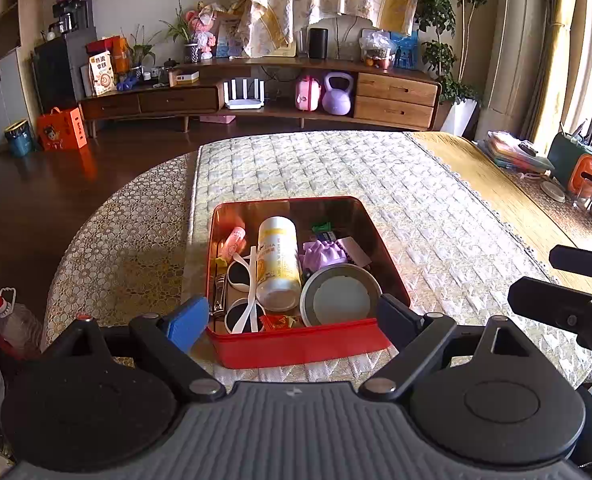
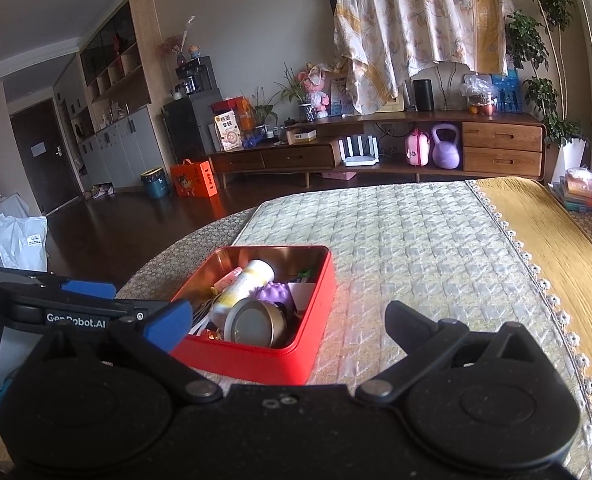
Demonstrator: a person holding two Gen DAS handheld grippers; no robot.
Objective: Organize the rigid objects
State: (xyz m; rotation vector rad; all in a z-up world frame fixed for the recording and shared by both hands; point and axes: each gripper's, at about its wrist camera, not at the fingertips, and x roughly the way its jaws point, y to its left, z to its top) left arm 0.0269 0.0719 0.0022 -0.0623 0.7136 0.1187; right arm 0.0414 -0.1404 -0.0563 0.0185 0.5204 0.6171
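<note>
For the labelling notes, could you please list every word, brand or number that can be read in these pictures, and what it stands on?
"GenRobot.AI": white letters on the black body of the left tool, partly blocked in the right wrist view.
White bottle in the red tin: yellow label print, too blurred to read.
Snack bag on the sideboard: large characters, too small to read.
Orange gift box on the floor: print unreadable.

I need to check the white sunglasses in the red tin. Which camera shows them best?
The left wrist view. It looks down into the red tin, so the white sunglasses show both dark lenses and crossed arms beside the bottle. In the right wrist view the round tin and bottle hide nearly all of them.
</note>
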